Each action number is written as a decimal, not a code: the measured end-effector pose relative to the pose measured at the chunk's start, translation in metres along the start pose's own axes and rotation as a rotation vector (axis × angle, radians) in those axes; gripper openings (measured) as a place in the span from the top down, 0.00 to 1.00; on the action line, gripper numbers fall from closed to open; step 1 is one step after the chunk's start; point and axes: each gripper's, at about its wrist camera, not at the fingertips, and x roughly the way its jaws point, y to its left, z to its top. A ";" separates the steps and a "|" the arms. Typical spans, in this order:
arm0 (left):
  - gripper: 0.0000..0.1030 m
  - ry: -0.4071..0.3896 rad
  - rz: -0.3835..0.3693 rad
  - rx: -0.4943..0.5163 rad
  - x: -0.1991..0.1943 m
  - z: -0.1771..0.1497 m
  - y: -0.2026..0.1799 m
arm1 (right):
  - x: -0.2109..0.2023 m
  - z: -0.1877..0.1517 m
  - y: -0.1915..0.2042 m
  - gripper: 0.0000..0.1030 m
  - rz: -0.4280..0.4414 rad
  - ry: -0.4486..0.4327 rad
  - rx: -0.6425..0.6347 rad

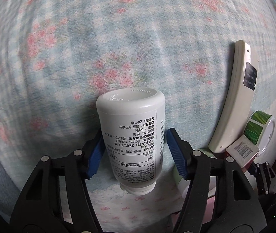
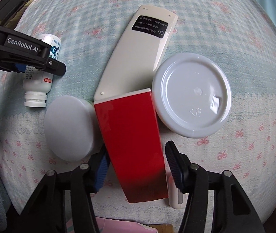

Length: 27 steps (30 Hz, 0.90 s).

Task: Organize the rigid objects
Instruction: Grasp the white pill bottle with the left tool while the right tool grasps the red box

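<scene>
Both grippers point down over a bed covered in a floral blue-check blanket (image 1: 118,38); all objects lie on that blanket, clustered near its pale bow-print edge strip.

Left gripper (image 1: 134,151): jaws straddle a white pill bottle (image 1: 132,132) lying on its side, base pointing away, neck toward the camera; the left blue pad meets the bottle wall, the right pad looks just short of it, though the fisheye makes that gap hard to judge; read as not yet fully clamped.

Right gripper (image 2: 136,167): jaws either side of a red box (image 2: 130,136); left pad seems to touch the box edge, right pad stands just clear; not yet a firm pinch. The box touches the foot of a cream remote control (image 2: 138,52) lying face down; a white lid (image 2: 192,95) sits just beside the box on one side, a white round jar (image 2: 68,128) on the other.

Doing this step well: squeeze each pair across the flat or widest span, centred along the length, so neither bottle nor box pivots; lift the box straight up to avoid dragging the remote or nudging the lid; soft bedding gives, so confirm both pads bear before raising.
</scene>
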 end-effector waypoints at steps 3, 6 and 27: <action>0.54 0.005 -0.032 -0.023 0.000 0.003 0.013 | 0.003 0.006 0.002 0.58 -0.033 0.013 -0.006; 0.55 0.007 -0.044 -0.020 0.000 0.004 0.018 | 0.001 0.009 0.002 0.59 -0.037 0.018 0.008; 0.55 -0.051 -0.085 0.277 -0.070 0.008 -0.006 | -0.053 0.005 0.008 0.62 -0.012 -0.009 0.282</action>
